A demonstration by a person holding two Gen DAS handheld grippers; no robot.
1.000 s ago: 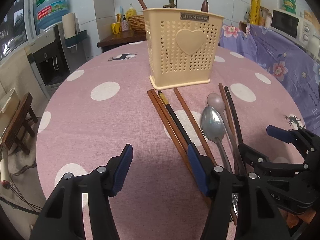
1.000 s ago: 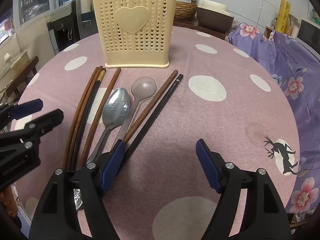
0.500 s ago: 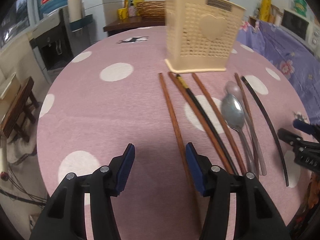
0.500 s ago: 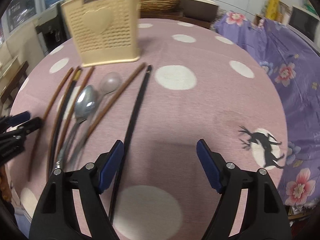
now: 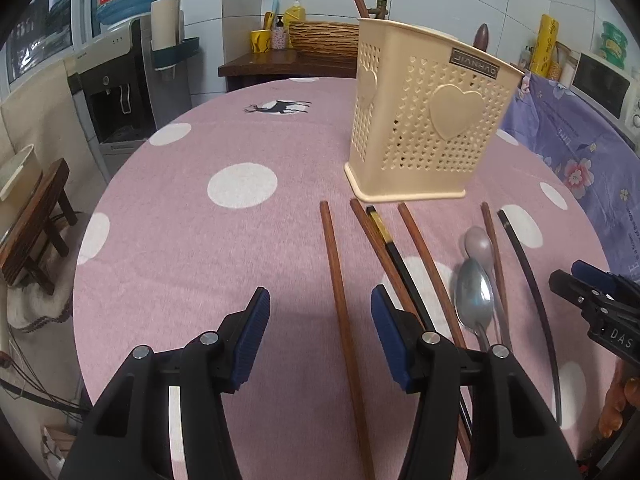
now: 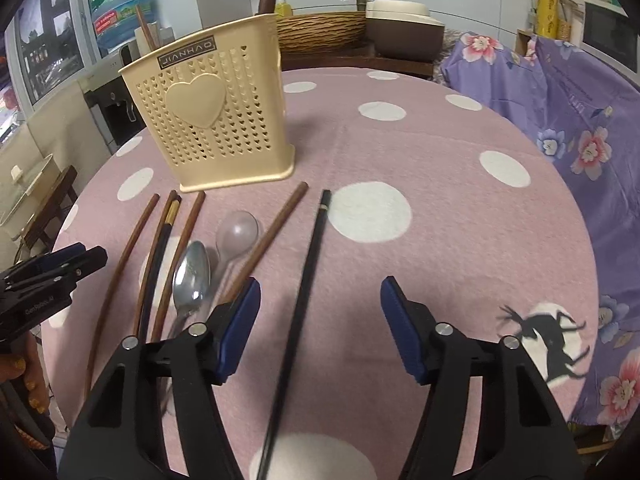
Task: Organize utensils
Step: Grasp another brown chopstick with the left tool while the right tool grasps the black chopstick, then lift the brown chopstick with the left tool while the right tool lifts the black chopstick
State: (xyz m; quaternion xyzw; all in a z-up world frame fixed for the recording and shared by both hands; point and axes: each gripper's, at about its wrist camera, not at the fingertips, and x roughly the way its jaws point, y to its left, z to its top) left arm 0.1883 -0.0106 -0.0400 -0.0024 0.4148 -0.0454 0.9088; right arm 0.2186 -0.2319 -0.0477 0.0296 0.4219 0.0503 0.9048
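Both claws hang over the counter (image 5: 180,240) with nothing gripped: my left claw (image 5: 318,334) sits half open astride a brown chopstick (image 5: 336,276), and my right claw (image 6: 318,326) is closing around a black chopstick (image 6: 308,264), pads not yet touching it. More chopsticks and two spoons (image 6: 192,276) lie loose between them, in front of the cream holder (image 6: 212,120). I judge the risk to be the thin sticks: pinched off-centre, one could roll or pivot out of the pads, and a low pass could snag the cloth or nudge the neighbouring spoons.
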